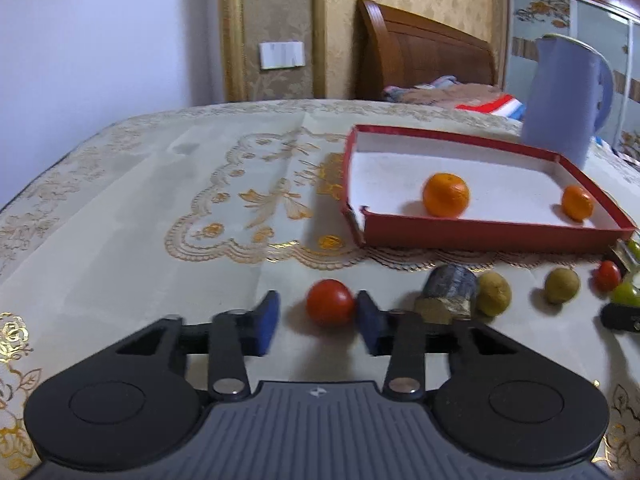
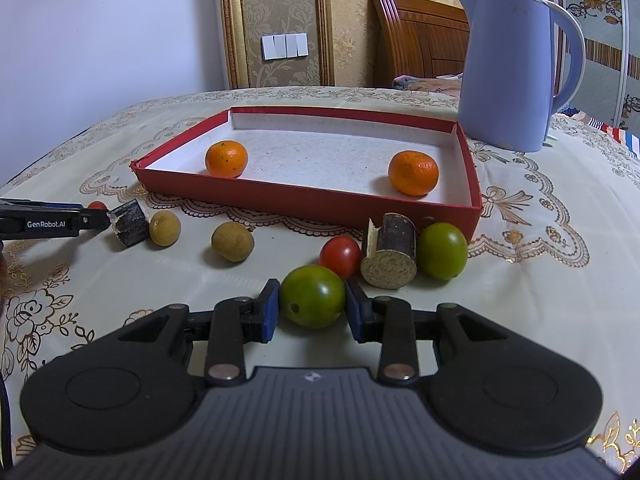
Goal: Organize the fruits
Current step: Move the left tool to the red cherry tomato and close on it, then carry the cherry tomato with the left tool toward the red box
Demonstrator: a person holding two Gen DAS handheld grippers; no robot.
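The left gripper brackets a small red tomato on the worktop: its right pad touches the fruit, while a gap shows at the left pad, so its jaws are not yet clamped. The right gripper has its jaws clenched on a green tomato, both blue pads pressing its sides.

To do this step well, the left jaws should probably centre on the tomato before closing, squeeze gently, then lift clear of the tray wall and set the fruit in the red tray, where two oranges already lie.

The right wrist view shows the whole fruit row, including a second green tomato and two cut cane pieces; the left view alone shows the gap at the red tomato.
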